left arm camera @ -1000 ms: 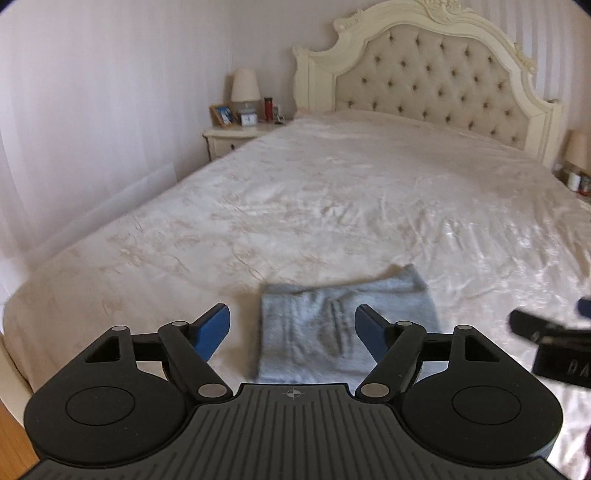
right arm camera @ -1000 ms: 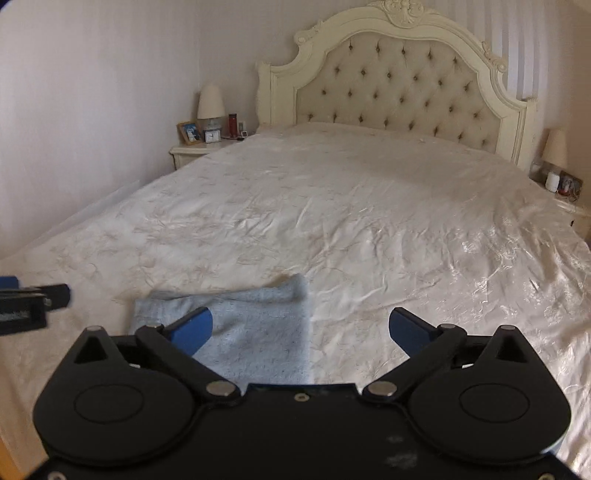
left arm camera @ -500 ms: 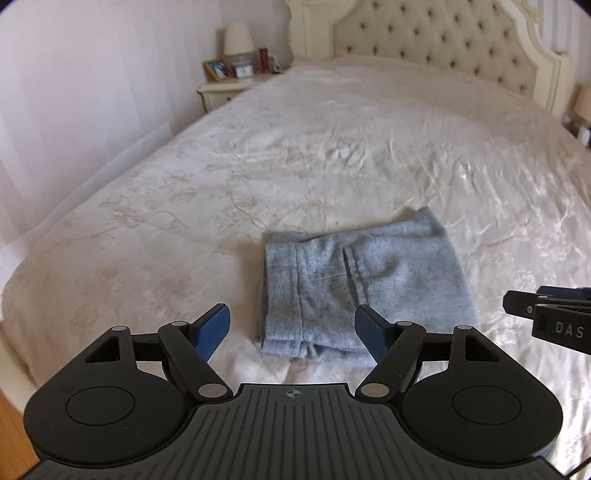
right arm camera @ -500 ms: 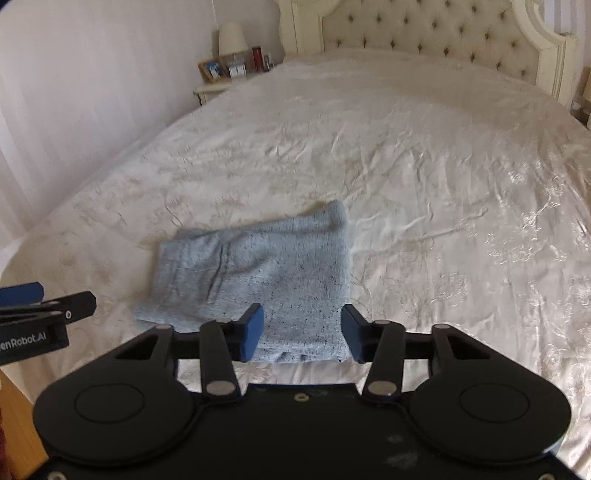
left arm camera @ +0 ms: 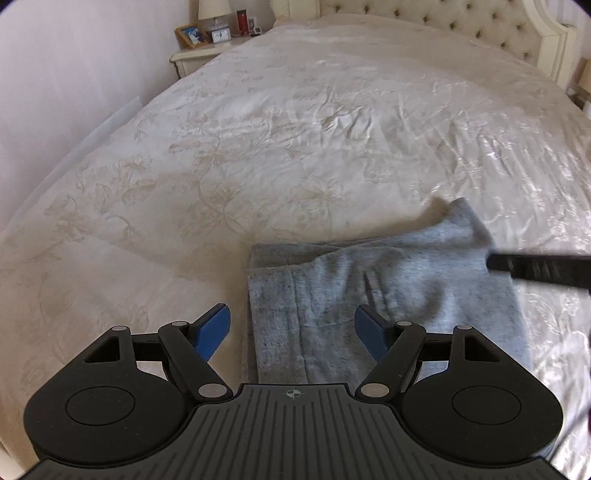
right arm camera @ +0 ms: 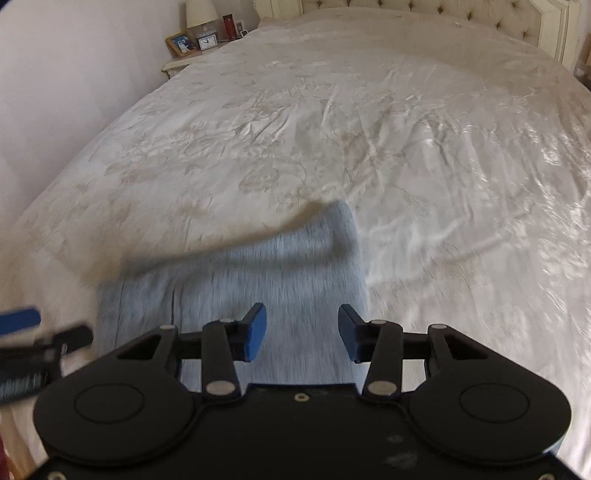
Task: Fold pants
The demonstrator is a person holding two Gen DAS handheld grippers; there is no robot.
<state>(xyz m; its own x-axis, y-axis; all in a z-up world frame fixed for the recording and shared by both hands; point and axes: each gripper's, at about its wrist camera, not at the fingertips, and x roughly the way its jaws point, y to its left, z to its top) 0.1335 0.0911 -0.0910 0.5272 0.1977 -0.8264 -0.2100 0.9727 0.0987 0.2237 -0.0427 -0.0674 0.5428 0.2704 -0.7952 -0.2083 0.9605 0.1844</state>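
The grey-blue pants [left arm camera: 369, 280] lie folded into a compact rectangle near the foot of the bed; they also show in the right wrist view [right arm camera: 236, 280]. My left gripper [left arm camera: 291, 332] is open, hovering over the pants' left front edge. My right gripper [right arm camera: 302, 330] is partly open and empty, just above the pants' right front part. The right gripper shows as a dark bar [left arm camera: 535, 267] over the pants' right side in the left wrist view. The left gripper shows blurred at the left edge of the right wrist view [right arm camera: 33, 347].
The cream floral bedspread [left arm camera: 295, 129] covers the whole bed. A tufted headboard [left arm camera: 461, 18] stands at the far end. A nightstand [left arm camera: 199, 55] with a lamp, clock and photo frame is at the far left, by the wall.
Both grippers have tilted down and moved in closer over the folded pants. The right gripper's jaws narrowed from wide open to partly open. The pants have not visibly moved.
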